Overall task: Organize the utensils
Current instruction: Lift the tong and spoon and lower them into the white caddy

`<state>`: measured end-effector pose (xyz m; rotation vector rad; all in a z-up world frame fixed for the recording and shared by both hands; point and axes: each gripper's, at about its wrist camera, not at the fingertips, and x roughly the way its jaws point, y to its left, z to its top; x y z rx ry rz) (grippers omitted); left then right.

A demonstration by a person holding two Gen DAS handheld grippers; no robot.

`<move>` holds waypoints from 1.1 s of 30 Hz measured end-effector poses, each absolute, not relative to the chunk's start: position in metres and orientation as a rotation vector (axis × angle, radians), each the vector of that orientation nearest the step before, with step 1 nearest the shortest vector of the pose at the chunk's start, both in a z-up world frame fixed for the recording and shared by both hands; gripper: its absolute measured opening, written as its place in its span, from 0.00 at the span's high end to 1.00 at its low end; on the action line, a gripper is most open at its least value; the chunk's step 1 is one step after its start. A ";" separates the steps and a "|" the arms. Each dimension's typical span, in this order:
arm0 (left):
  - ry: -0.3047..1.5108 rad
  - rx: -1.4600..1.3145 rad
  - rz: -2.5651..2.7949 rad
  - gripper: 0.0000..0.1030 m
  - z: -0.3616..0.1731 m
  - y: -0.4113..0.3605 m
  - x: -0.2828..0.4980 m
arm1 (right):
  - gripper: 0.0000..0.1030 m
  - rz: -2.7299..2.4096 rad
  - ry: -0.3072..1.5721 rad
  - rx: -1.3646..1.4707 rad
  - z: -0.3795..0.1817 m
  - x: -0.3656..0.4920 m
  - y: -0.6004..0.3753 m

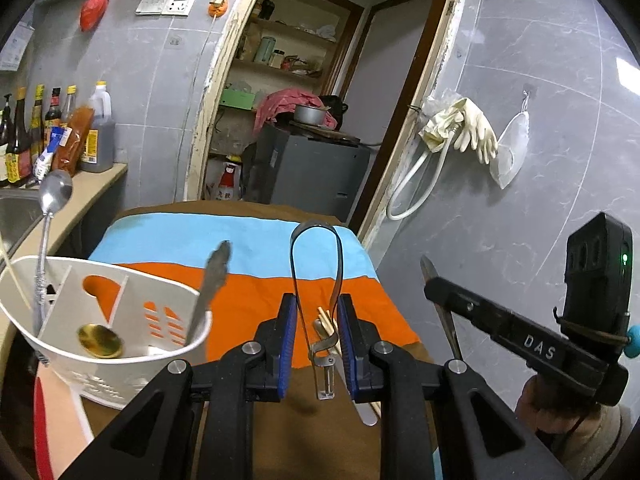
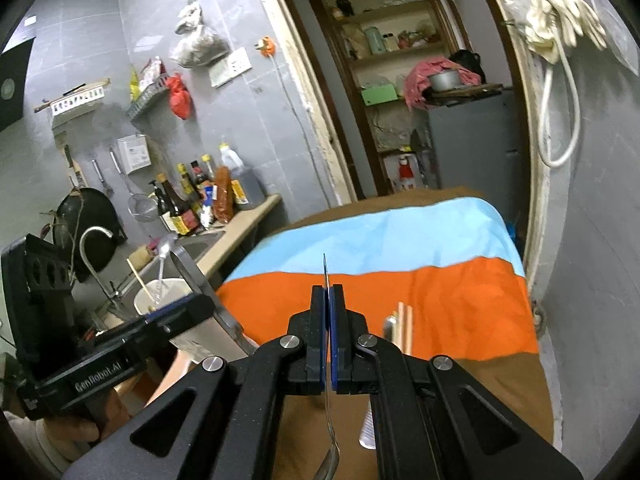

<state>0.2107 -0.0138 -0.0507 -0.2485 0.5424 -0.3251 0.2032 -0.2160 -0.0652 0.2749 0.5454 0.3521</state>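
My left gripper (image 1: 317, 320) is shut on metal tongs (image 1: 316, 240), its blue pads pressing the two arms together while the loop end stands up above the table. To its left, a white utensil caddy (image 1: 120, 360) holds a silver spoon (image 1: 56, 196), a gold spoon (image 1: 100, 340) and a grey-handled utensil (image 1: 216, 272). My right gripper (image 2: 329, 320) is shut on a thin flat metal utensil (image 2: 325, 272), seen edge-on. Wooden chopsticks (image 2: 404, 324) lie on the orange stripe of the cloth (image 2: 460, 300). The right gripper (image 1: 436, 284) also shows in the left wrist view.
A striped blue, orange and brown cloth (image 1: 256, 240) covers the table. A counter with sauce bottles (image 1: 24, 136) and a sink (image 1: 16, 216) runs along the left. Behind the table an open doorway (image 1: 312, 120) leads to shelves. Another metal utensil (image 1: 368, 414) lies on the brown stripe.
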 end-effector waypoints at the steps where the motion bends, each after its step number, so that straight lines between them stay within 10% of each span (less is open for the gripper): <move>1: 0.542 -0.249 -0.323 0.82 -0.050 -0.012 0.209 | 0.98 0.357 0.542 0.273 -0.064 0.204 -0.214; 33: 0.393 -0.308 -0.117 0.82 0.027 0.119 0.174 | 0.98 0.652 0.231 0.375 0.003 0.247 -0.087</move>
